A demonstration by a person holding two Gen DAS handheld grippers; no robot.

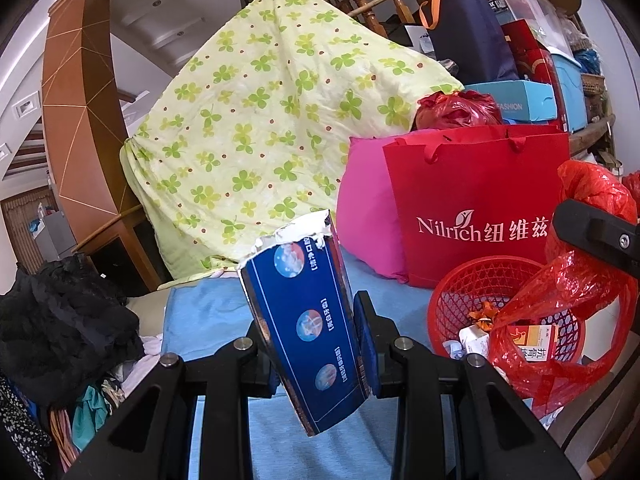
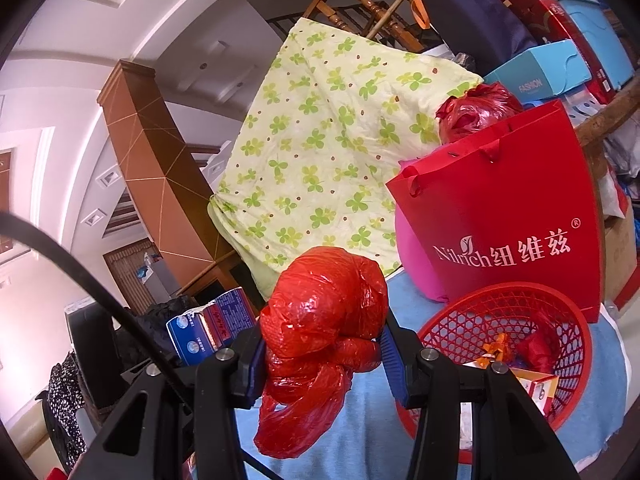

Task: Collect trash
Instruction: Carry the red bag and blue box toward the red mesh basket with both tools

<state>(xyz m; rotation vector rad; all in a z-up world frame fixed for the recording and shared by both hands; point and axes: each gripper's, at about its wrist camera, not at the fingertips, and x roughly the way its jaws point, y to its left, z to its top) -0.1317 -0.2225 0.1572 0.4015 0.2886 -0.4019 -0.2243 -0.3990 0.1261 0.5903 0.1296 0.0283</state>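
Observation:
My left gripper (image 1: 314, 344) is shut on a torn dark blue carton (image 1: 304, 312) and holds it upright above the blue cloth, left of the red mesh basket (image 1: 448, 300). My right gripper (image 2: 322, 360) is shut on a crumpled red plastic bag (image 2: 320, 320) held above the cloth, left of the basket (image 2: 460, 324). In the left wrist view the red bag (image 1: 560, 300) hangs over the basket's right side beside the right gripper's body. The blue carton also shows in the right wrist view (image 2: 212, 324). The basket holds small boxes and wrappers.
A red Nilrich paper bag (image 1: 476, 208) and a pink cushion (image 1: 364, 216) stand right behind the basket. A green clover-print quilt (image 1: 260, 112) leans at the back. Dark clothes (image 1: 60, 320) pile at the left. Stacked boxes (image 1: 532, 80) fill the back right.

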